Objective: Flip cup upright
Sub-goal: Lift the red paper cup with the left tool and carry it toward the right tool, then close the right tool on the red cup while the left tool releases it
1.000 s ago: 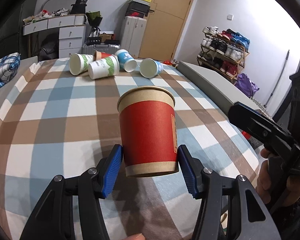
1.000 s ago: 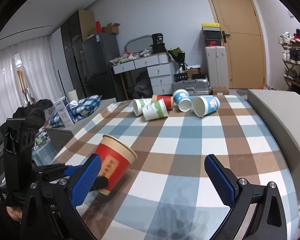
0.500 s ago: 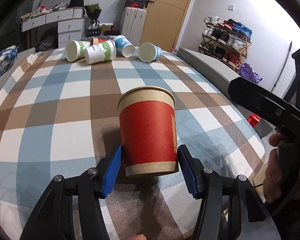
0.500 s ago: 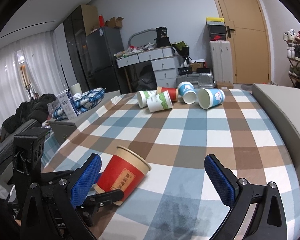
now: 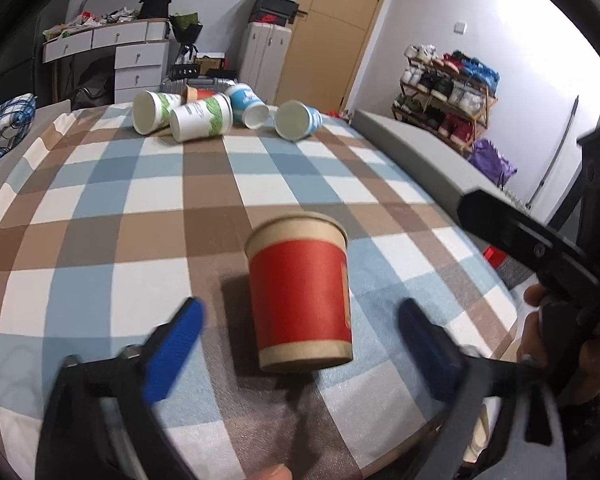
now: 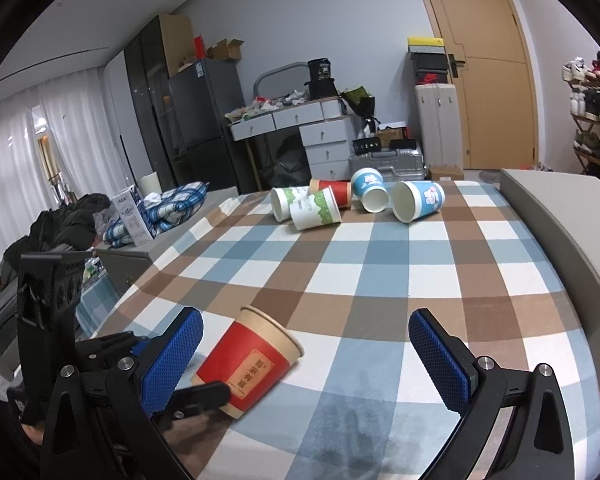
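Low in the left wrist view, motion blur smears the left gripper, and the frame edge cuts its arms. Its blue pads, clamped on the red cup 0.5 s ago, now stand spread apart, released. The cup stands on the checked tablecloth, lower centre, mouth up. The right gripper hangs wide open. At upper centre 5 paper cups lie tipped over
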`<action>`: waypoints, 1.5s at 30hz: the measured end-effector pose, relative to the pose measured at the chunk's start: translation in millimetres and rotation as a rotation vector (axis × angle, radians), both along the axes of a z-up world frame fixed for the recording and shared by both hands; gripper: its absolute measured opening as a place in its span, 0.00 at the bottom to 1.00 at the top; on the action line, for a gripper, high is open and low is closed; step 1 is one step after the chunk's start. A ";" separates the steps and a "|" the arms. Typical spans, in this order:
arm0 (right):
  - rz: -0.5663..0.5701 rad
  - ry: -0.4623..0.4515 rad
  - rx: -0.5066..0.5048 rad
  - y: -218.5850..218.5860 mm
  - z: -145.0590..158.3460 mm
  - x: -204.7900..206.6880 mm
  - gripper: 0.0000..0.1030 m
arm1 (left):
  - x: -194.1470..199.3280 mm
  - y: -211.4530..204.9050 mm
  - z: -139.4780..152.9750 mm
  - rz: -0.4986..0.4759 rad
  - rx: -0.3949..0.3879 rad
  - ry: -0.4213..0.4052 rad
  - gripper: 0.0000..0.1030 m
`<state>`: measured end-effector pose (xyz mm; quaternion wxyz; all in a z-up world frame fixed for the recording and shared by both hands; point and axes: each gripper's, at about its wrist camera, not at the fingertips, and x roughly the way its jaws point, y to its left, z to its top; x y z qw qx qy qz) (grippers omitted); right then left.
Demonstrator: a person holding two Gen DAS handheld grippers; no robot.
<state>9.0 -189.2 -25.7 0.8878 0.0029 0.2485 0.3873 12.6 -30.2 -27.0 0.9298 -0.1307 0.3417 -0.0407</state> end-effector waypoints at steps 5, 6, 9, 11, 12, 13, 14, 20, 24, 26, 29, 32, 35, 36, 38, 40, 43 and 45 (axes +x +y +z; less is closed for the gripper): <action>-0.012 0.020 0.035 -6.0 4.3 4.0 1.00 | -0.6 19.9 14.1 0.046 -0.004 -0.037 0.99; -0.015 0.027 0.041 -5.9 4.1 4.9 1.00 | -1.0 25.6 16.5 0.062 -0.001 -0.042 0.99; -0.021 0.055 0.035 -1.6 1.7 7.7 1.00 | 0.3 38.8 19.1 0.093 0.010 -0.044 0.99; -0.021 0.068 0.025 3.0 -0.5 8.6 1.00 | 0.9 45.5 18.9 0.108 0.022 -0.042 0.99; -0.019 0.078 0.013 8.0 -2.6 9.0 1.00 | 0.8 48.9 18.8 0.117 0.029 -0.043 0.99; -0.017 0.084 0.004 11.1 -4.0 9.5 1.00 | 1.5 51.3 19.1 0.122 0.032 -0.043 0.99; -0.014 0.092 -0.009 15.7 -5.9 9.7 1.00 | 1.9 54.1 19.0 0.126 0.035 -0.043 0.99; -0.012 0.136 -0.078 37.6 -18.5 14.0 1.00 | 2.0 60.7 19.1 0.123 0.064 -0.043 0.99; -0.029 0.192 -0.094 45.1 -25.3 21.2 1.00 | 1.1 64.3 17.4 0.121 0.078 -0.036 0.99; -0.033 0.248 -0.089 47.9 -30.3 27.6 1.00 | 0.5 67.2 16.2 0.123 0.079 -0.029 0.99; -0.022 0.342 -0.064 50.0 -39.1 36.3 1.00 | -0.3 69.6 16.9 0.129 0.078 -0.027 0.99; -0.011 0.411 -0.050 52.1 -46.6 41.0 1.00 | -0.2 70.1 17.2 0.129 0.078 -0.027 0.99; 0.005 0.458 -0.037 55.4 -52.0 42.1 1.00 | 0.2 68.7 16.4 0.127 0.082 -0.024 0.99; 0.008 0.473 -0.031 56.4 -53.7 42.8 1.00 | 0.6 68.0 16.1 0.124 0.083 -0.022 0.99; 0.014 0.503 -0.020 58.1 -56.7 44.3 0.98 | 1.0 66.6 15.3 0.121 0.087 -0.019 0.99; 0.025 0.539 -0.005 59.3 -60.2 45.6 0.94 | 1.2 65.2 14.9 0.116 0.090 -0.017 0.99; 0.051 0.589 0.026 60.7 -63.8 47.0 0.79 | 1.1 62.7 14.7 0.108 0.095 -0.016 0.99; 0.055 0.594 0.023 61.2 -63.8 47.0 0.66 | 1.0 61.7 14.9 0.105 0.098 -0.015 0.99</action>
